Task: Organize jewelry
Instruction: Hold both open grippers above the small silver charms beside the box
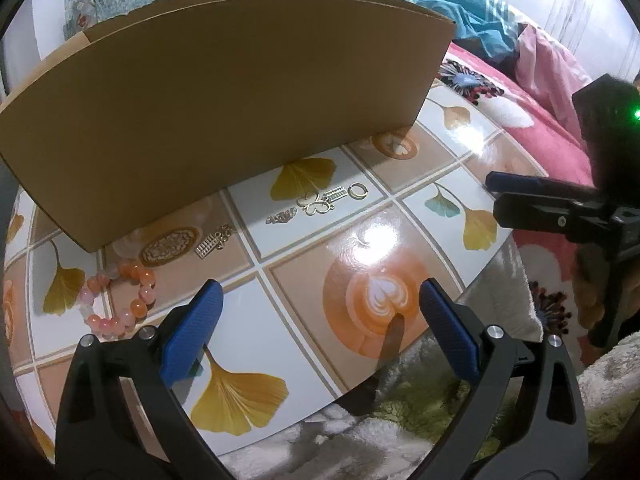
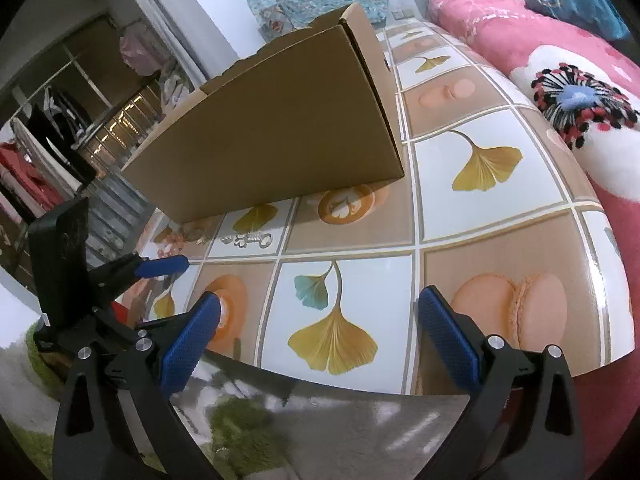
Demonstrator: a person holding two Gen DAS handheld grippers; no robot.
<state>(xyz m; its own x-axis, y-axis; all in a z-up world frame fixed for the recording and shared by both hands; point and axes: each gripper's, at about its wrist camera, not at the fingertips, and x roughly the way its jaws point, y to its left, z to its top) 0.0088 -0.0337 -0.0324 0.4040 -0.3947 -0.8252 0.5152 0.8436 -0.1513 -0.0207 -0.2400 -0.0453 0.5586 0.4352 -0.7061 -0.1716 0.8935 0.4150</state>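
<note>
Small jewelry lies in a row in front of a brown cardboard box (image 1: 224, 112) on a patterned table (image 1: 304, 360): a gold ring (image 1: 357, 191), a butterfly pendant (image 1: 315, 204), a silver chain piece (image 1: 282, 216), a gold charm (image 1: 213, 241) and an orange-pink bead bracelet (image 1: 120, 300). My left gripper (image 1: 320, 320) stands open near the table's front edge, nothing between its fingers. The right gripper (image 2: 320, 332) is open too, empty, over the near edge to the right; its fingers (image 1: 532, 200) reach in from the right in the left wrist view. The jewelry (image 2: 248, 239) looks small in the right wrist view.
A pink flowered blanket (image 2: 560, 80) lies right of the table, with a blue cloth (image 1: 452, 12) behind. A fluffy rug (image 1: 400, 420) lies below the table edge. The box (image 2: 272, 132) is open-topped. Clothes hang on a rack (image 2: 44, 152) at far left.
</note>
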